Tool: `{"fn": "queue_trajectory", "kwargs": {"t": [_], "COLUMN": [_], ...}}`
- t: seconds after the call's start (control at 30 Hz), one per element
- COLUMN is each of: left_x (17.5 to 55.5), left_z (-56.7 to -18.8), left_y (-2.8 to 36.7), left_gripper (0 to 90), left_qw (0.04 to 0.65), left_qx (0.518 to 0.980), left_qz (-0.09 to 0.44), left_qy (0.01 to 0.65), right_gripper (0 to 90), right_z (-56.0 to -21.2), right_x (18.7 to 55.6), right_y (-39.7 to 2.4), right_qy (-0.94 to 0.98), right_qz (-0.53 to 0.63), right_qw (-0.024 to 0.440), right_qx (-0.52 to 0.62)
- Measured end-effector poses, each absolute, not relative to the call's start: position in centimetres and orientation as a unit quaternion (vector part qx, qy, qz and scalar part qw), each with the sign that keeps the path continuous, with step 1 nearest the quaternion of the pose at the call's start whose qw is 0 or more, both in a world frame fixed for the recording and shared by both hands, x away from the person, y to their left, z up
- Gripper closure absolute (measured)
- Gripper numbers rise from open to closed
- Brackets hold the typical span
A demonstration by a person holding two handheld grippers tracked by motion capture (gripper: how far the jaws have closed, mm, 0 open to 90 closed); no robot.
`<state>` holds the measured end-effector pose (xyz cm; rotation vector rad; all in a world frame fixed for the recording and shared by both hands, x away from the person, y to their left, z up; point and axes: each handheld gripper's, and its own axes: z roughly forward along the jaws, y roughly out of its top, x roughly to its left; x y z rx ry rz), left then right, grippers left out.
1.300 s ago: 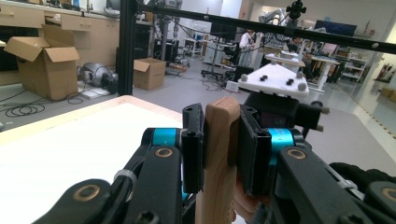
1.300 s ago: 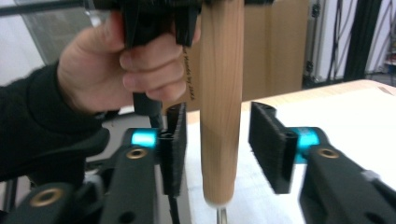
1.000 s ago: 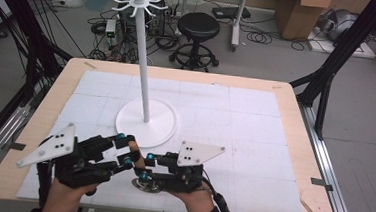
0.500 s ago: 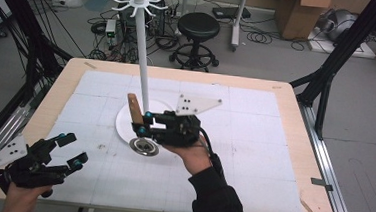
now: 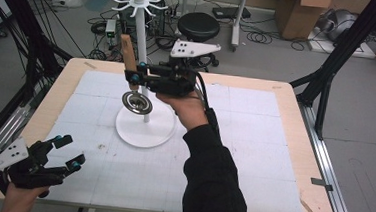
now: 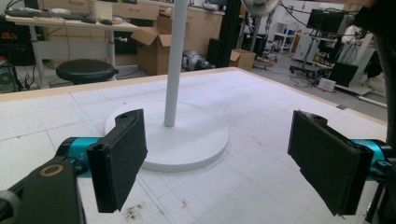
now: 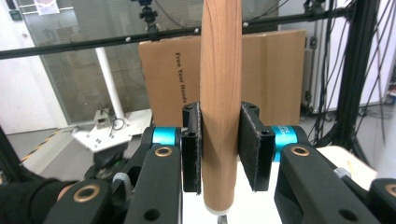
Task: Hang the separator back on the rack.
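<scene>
The right gripper (image 5: 137, 76) has its fingers clamped on the strainer's wooden handle (image 7: 221, 93), holding it upright beside the white rack pole (image 5: 143, 58), mesh bowl (image 5: 136, 103) dangling just above the rack's base, probably headed for a hook up top. The left gripper (image 5: 67, 152), fingers spread wide and empty, waits near the desk (image 5: 272, 157) edge, well clear of the rack.

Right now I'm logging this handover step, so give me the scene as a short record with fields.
held tool: strainer with wooden handle, handle up, mesh bowl hanging below
right gripper: shut on the wooden handle, raised beside the pole
left gripper: open, nothing between its pads, low at the table's near left corner
rack: white stand with hooked top, on the table
</scene>
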<state>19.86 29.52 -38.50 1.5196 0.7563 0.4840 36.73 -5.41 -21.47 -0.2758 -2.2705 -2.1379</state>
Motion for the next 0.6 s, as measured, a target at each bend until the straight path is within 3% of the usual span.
{"fn": "queue_trajectory", "kwargs": {"t": [0.27, 0.6], "left_x": [19.8, 19.9], "left_z": [-38.6, -38.7], "left_y": [29.4, 29.5], "left_gripper": [20.4, 20.6], "left_qw": [0.638, 0.64], "left_qx": [0.665, 0.663], "left_qz": [0.204, 0.196], "left_qy": [0.331, 0.335], "right_gripper": [71.7, 71.7], "right_z": [-19.7, -19.9], "right_x": [38.8, 40.5], "right_y": [-5.5, -5.6], "right_qy": [-0.714, -0.712], "right_qz": [-0.692, -0.69], "right_qw": [0.005, 0.012], "right_qx": [-0.105, -0.128]}}
